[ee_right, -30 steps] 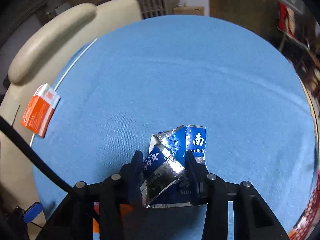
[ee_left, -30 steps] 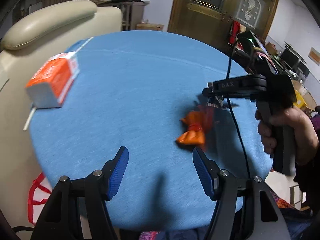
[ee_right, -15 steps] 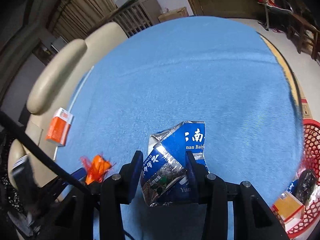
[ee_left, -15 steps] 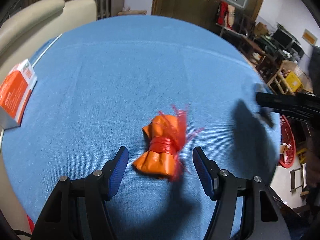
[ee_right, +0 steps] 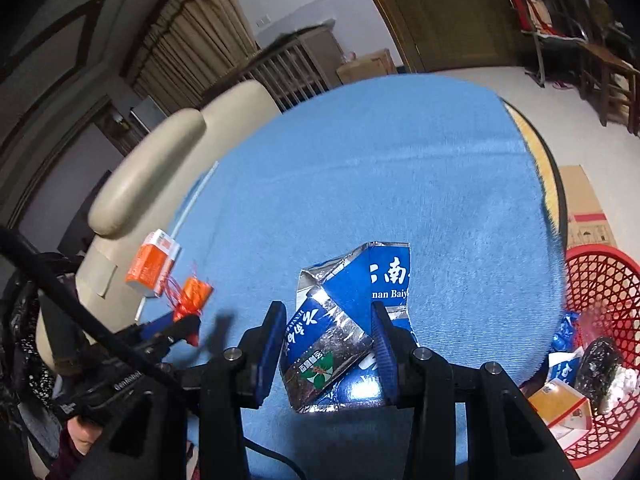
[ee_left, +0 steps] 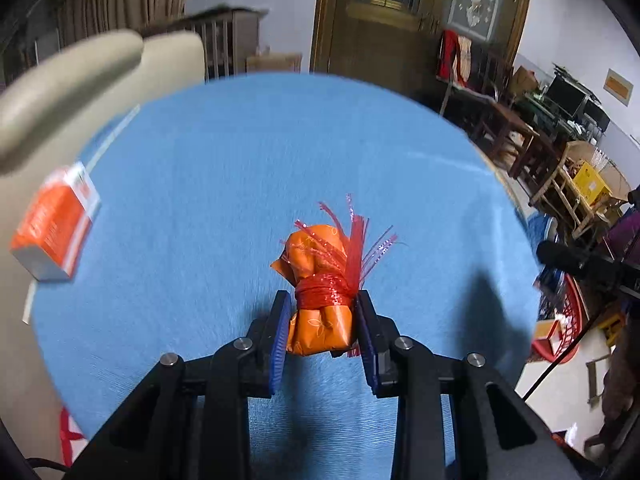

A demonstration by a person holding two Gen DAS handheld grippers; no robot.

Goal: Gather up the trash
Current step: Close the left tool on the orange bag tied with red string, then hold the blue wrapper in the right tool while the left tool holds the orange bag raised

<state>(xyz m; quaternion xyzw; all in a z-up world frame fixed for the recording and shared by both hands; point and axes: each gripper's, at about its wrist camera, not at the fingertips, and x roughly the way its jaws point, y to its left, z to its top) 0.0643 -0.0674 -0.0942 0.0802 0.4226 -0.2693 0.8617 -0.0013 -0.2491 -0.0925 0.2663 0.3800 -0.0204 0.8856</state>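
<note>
An orange paper bundle (ee_left: pixel 320 256) tied with red ribbon sits between the blue pads of my left gripper (ee_left: pixel 322 304), which is shut on its lower half over the near part of the blue round table (ee_left: pixel 240 152). The same bundle (ee_right: pixel 194 292) shows in the right wrist view at the table's left edge. My right gripper (ee_right: pixel 328 312) is shut on a crumpled blue and silver carton (ee_right: pixel 372 276), held above the table's near side. An orange and white box (ee_left: pixel 56 224) lies at the table's left edge.
A red mesh basket (ee_right: pixel 600 276) stands on the floor off the table's right edge, with cartons and a dark bag inside. A cream padded chair (ee_right: pixel 160 160) stands behind the table on the left. Wooden furniture and a door fill the room's far side.
My left gripper moved forward over the orange bundle and shut on it. My right gripper carried the blue carton rightward and up, bringing the red basket into view.
</note>
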